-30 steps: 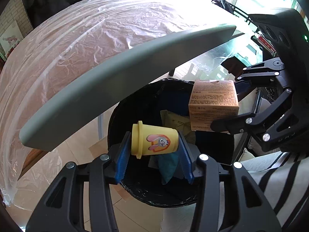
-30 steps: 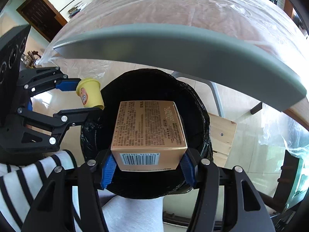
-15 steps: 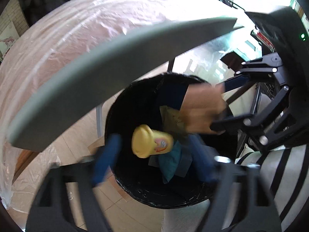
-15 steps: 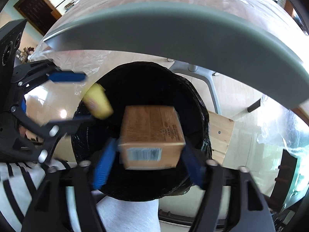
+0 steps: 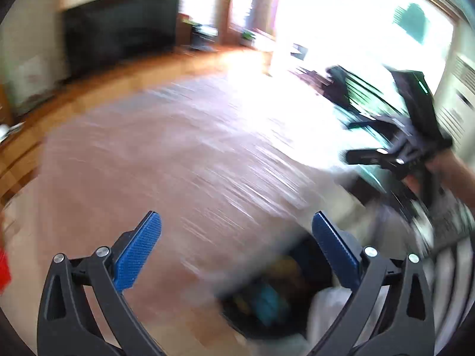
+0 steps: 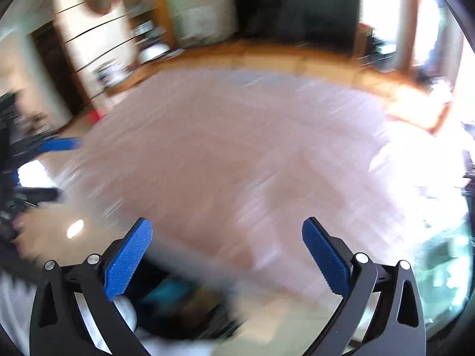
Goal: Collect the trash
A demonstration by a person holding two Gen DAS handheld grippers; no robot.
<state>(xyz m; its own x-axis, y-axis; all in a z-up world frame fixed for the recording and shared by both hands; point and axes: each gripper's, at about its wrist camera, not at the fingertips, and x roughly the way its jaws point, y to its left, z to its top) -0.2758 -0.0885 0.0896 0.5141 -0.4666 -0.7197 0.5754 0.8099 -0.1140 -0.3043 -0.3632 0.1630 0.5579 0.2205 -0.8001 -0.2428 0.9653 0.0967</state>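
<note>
Gaping left claw (image 5: 234, 240): jaws wide apart after just opening, nothing between the blue pads.
Right claw (image 6: 227, 244): likewise spread from just opening, empty.
Trash bin (image 5: 264, 299): black, low in both blurred views, below the counter edge, blurred yellow and teal trash inside.
Counter (image 5: 178, 148): plastic-covered top, bare ahead of both claws.

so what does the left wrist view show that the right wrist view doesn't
Left wrist only: a red object at the left edge and the person's forearm carrying the right hand-held gripper.
Right wrist only: white shelving on the far wall.
Both: open, empty jaws, the plastic-covered table, the blurred black bin below, and a dark screen.
</note>
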